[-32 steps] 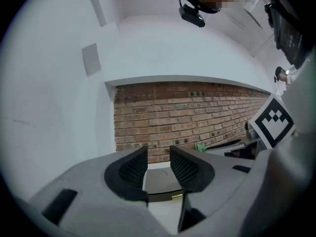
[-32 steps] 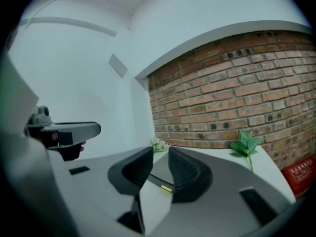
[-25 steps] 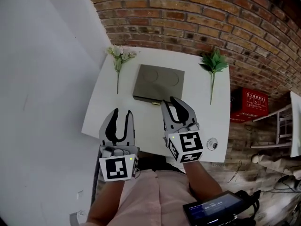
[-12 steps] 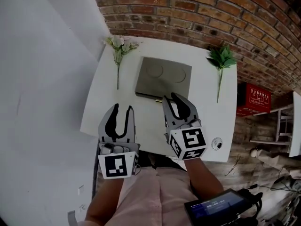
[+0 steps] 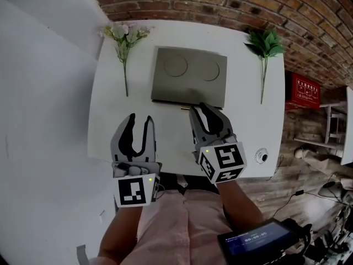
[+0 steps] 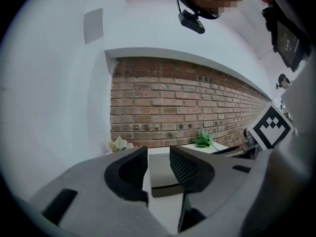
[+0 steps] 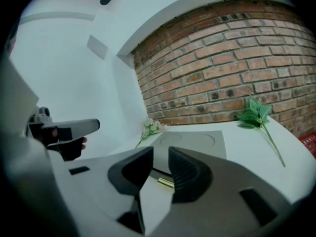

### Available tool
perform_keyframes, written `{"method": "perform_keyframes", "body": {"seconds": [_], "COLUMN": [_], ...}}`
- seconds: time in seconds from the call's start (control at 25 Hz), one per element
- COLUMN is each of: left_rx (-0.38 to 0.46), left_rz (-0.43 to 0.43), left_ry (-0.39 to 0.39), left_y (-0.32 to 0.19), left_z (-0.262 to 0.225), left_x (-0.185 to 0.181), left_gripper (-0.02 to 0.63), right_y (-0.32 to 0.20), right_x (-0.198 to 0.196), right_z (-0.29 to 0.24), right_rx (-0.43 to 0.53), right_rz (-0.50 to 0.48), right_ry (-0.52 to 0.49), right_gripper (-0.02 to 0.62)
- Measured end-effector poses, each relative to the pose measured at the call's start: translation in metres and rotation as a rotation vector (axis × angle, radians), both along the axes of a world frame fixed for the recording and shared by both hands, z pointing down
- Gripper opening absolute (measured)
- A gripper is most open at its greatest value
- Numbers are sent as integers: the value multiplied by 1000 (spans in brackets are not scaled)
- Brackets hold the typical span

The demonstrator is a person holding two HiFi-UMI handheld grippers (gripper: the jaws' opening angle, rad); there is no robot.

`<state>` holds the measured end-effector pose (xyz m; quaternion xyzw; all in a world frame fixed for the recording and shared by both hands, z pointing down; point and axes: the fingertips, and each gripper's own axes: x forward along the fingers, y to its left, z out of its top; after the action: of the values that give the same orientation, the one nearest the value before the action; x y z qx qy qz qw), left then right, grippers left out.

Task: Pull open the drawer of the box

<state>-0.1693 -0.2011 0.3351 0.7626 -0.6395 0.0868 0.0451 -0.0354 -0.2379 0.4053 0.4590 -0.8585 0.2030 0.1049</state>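
Two hand-held grippers hang over the near half of a white rectangular table, side by side, both pointing toward the red brick wall behind its far edge. A flat, square grey box with two shallow round rings pressed into its lid lies midway between the table's left and right edges, closer to the far edge than the near one. Its drawer front faces the person and sits closed, flush with the box's near side. A small brass-coloured handle sticks out from the middle of that side.

The right gripper has its tips at the box's near edge, just right of the handle in the head view. Its jaws stand a narrow way apart with nothing clamped. In the right gripper view the handle shows low in the gap, just ahead of the pads; whether a pad touches it cannot be told.

The left gripper is over bare table toward the near left corner, apart from the box. Its jaws are also parted by a narrow gap and hold nothing; the box's near side shows through that gap, farther off.

A sprig of white flowers lies by the far left corner, and a green leafy sprig by the far right corner. A small round object sits at the near right corner.
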Motion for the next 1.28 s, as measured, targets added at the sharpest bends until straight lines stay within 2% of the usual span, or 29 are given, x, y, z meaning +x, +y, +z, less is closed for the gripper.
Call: {"method": "perform_keyframes", "body": {"seconds": [0.4, 0.64, 0.8, 1.0, 1.28], "left_rx": [-113, -160, -165, -168, -158], "left_rz": [49, 67, 81, 85, 97], "left_ry": [16, 13, -3, 2, 3], "left_y": [-4, -8, -11, -16, -27], "left_z": [54, 77, 80, 82, 82], "left_x": [-2, -1, -2, -5, -6], "left_gripper": [147, 147, 147, 147, 147], "right_y": [24, 25, 20, 14, 7], "right_x": [-1, -1, -3, -3, -8], "right_z": [67, 94, 95, 103, 110], "right_rx": [-171, -253, -284, -414, -533], "right_rz": [43, 72, 83, 107, 96], "right_ry": [-9, -54, -83, -155, -267], "right_gripper": [101, 101, 98, 101, 101]}}
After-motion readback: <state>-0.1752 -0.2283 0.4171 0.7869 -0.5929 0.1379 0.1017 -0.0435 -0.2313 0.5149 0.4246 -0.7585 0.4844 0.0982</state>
